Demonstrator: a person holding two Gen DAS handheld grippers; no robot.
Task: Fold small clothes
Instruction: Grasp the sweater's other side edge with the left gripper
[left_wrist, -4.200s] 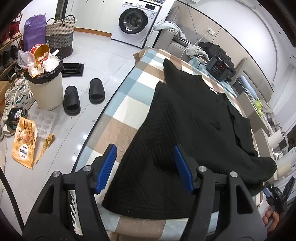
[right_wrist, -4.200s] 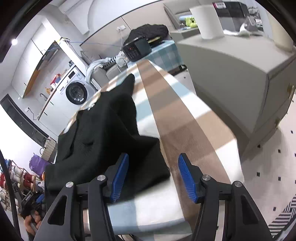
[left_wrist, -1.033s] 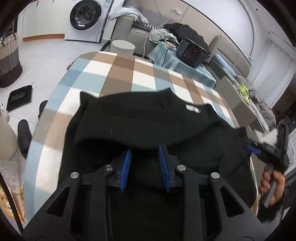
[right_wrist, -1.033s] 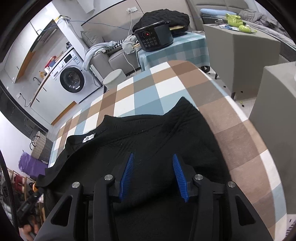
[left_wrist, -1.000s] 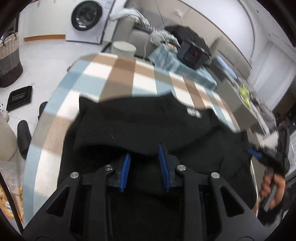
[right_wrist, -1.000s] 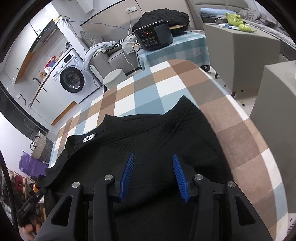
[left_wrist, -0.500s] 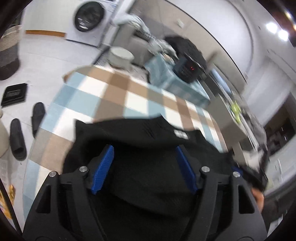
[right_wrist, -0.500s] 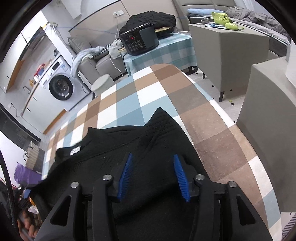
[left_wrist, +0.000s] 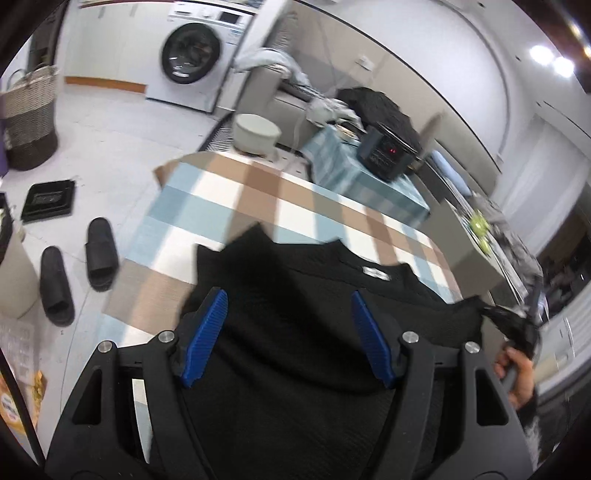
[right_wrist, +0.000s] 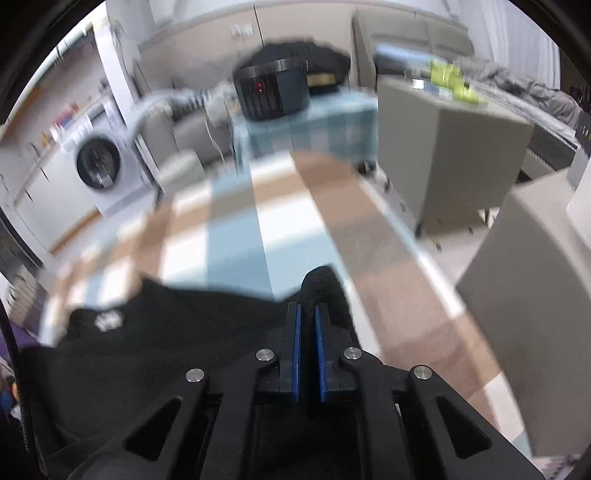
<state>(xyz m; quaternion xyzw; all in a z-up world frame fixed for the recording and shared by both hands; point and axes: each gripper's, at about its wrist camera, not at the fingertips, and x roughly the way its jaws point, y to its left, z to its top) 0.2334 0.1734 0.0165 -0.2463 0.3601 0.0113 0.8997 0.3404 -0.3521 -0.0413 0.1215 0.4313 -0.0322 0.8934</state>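
We see the black knit garment (left_wrist: 295, 332) lying on the checked bench (left_wrist: 229, 206). Our left hand-held gripper (left_wrist: 288, 332) hangs over it with jaws spread and nothing between them. Our right hand-held gripper (right_wrist: 307, 332) is clamped on the garment's edge beside its white neck label (right_wrist: 107, 320).

Home living area, washing machine (left_wrist: 192, 55), sofa (left_wrist: 280, 92), slippers (left_wrist: 77, 266), laundry basket (left_wrist: 29, 118)

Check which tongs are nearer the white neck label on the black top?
Left. The left tongs hang open over the top, with the label just past their tips. The right tongs are shut on the top's right corner, further from the label.
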